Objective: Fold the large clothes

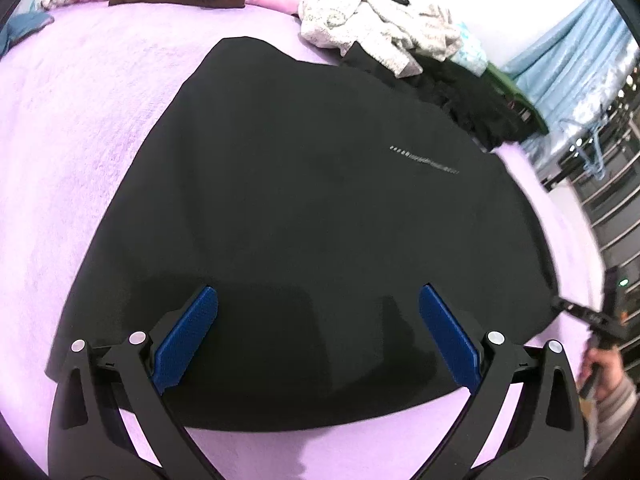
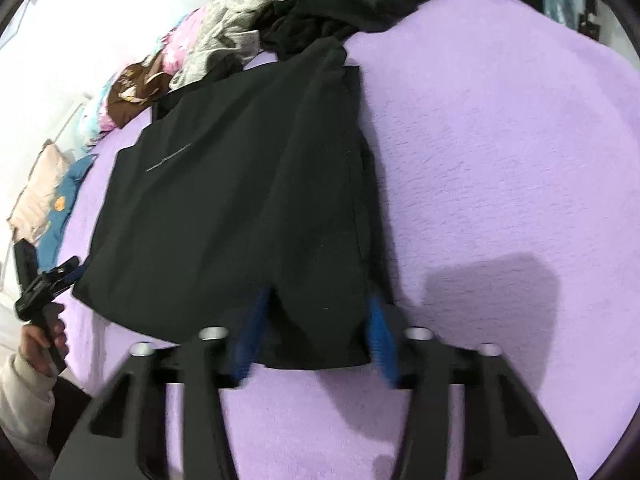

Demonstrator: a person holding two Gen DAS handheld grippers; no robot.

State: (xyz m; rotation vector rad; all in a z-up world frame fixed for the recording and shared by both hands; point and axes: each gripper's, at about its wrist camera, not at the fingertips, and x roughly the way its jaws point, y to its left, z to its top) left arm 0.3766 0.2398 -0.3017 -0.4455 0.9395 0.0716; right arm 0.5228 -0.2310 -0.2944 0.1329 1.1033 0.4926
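The black garment [image 1: 304,216] lies spread flat on the lilac blanket [image 1: 80,128]. The left gripper [image 1: 318,336] hovers over its near hem, blue pads wide apart, holding nothing. The right gripper [image 2: 316,336] straddles a folded strip at the garment's edge, pads either side; blur hides whether they press it. Crumpled clothes [image 1: 380,20] pile up beyond, by the white wall.
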